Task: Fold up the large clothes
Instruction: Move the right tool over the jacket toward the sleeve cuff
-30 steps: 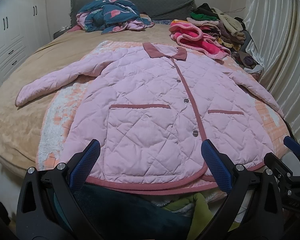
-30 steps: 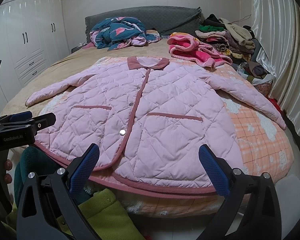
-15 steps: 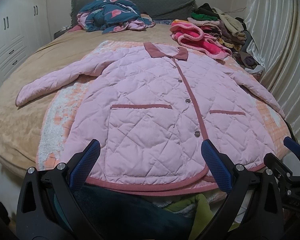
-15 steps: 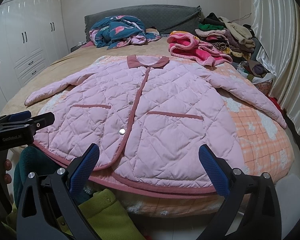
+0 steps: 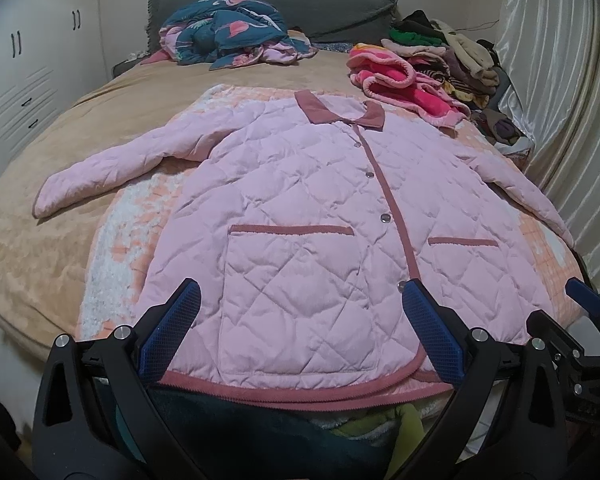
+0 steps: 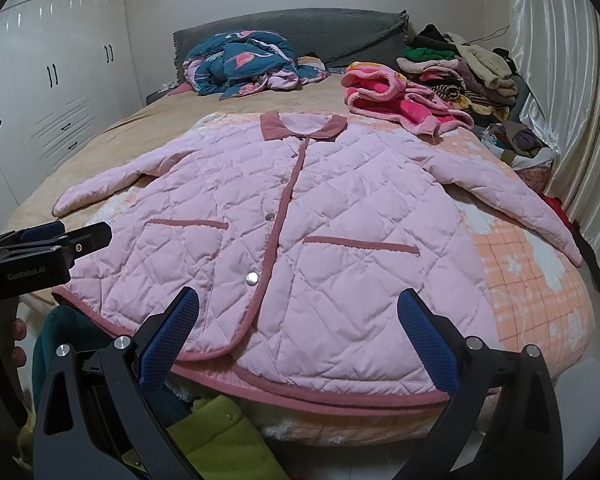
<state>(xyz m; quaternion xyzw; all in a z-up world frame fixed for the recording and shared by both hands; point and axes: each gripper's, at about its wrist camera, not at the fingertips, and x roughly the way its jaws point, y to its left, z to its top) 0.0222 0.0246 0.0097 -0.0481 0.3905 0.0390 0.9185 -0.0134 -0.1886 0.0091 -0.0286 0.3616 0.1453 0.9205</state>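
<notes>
A pink quilted button-front jacket with dusty-rose trim [image 5: 300,216] lies spread flat, front up and snapped shut, on an orange-and-white checked fleece blanket [image 6: 540,288] at the foot of a tan-covered bed [image 5: 40,216], both sleeves thrown wide. I hold the left gripper [image 5: 300,332] and the right gripper [image 6: 298,334] just above the hem, each with its blue-padded fingers spread wide and nothing between them; no fold is made yet.

By my reading, the risk lies at the hem, which hangs over the bed's edge beside loose green and teal garments [image 6: 220,432]: a low grab could pinch the blanket or one of those along with the jacket. The padded fabric looks thick and springy, so a shallow bite may slip. The right sleeve [image 6: 512,200] reaches toward the satin curtain [image 6: 560,100] and could slide off the bed when lifted.
</notes>
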